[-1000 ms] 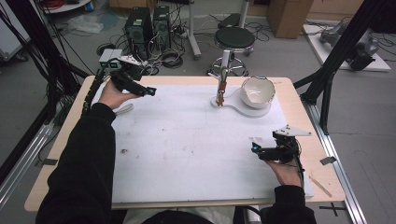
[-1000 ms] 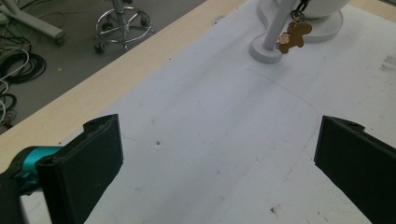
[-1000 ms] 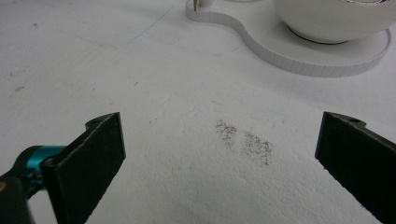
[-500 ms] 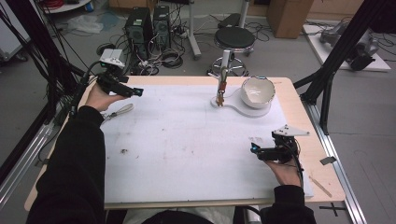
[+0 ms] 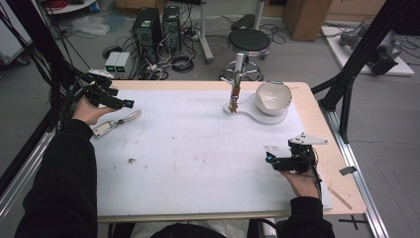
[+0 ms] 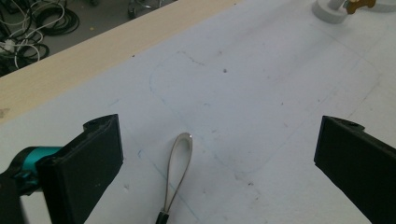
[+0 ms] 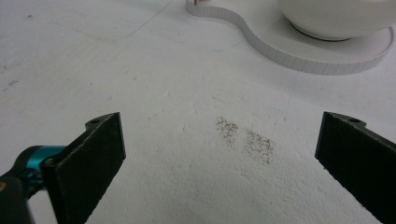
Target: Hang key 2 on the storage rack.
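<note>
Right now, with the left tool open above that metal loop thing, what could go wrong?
1. The metal loop tool lies flat and thin on the white mat; the left tool's open jaws may slide over it or scrape the mat.
2. It could skid toward the table's left edge, which is close by.

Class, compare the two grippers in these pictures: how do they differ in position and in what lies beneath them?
The left gripper is at the table's far left edge, over a metal loop tool; the right gripper is near the right edge, over bare white mat with a dark smudge. Both are open and hold nothing.
</note>
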